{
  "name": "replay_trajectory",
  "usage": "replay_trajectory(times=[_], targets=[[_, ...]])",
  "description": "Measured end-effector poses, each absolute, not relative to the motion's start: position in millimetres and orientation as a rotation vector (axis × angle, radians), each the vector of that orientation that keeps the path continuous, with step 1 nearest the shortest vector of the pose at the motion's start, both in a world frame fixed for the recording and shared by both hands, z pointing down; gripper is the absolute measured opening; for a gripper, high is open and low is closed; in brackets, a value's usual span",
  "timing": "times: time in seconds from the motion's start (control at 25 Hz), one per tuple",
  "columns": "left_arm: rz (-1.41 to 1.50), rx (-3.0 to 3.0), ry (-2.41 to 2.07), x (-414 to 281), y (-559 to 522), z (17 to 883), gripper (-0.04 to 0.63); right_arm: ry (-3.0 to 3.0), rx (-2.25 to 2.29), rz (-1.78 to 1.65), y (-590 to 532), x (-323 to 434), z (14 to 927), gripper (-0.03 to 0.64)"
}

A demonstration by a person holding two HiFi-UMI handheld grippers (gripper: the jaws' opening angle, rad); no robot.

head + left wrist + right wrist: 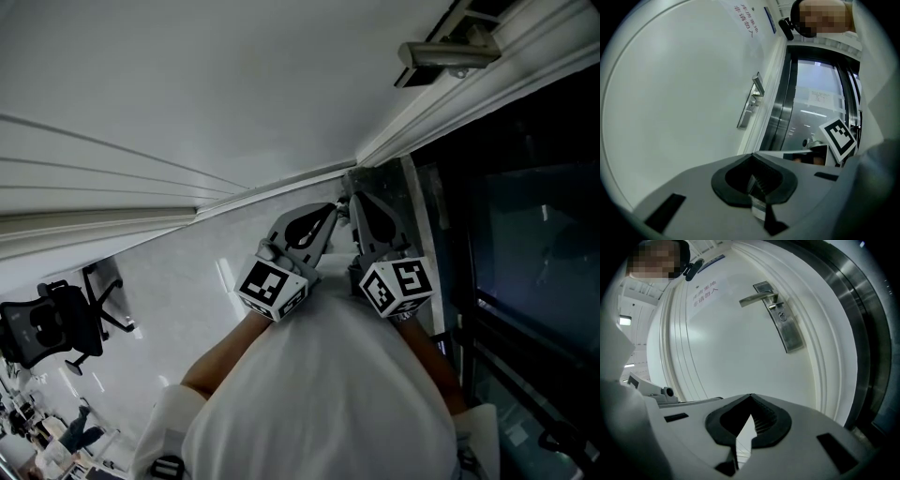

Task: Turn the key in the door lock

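The left gripper point(751, 154) and right gripper point(750, 395) both have jaws closed on nothing, facing a white door point(740, 352) with small red Chinese writing point(705, 293).

Red Chinese notice point(704, 294) on the white door point(740, 348), lower line 非请勿入, upper line unclear.
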State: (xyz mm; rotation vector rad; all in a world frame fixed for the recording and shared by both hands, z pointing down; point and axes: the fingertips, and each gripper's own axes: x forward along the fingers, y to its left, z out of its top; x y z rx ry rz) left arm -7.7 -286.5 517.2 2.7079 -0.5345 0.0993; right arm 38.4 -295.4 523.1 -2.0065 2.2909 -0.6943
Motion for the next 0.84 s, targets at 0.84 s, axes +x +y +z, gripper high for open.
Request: replay_trajectory(times=[0.84], targets=[[0.073, 2.683, -0.604, -30, -290, 518, 0.006, 2.323, -1.980, -0.717, -297, 21, 527, 0.003]])
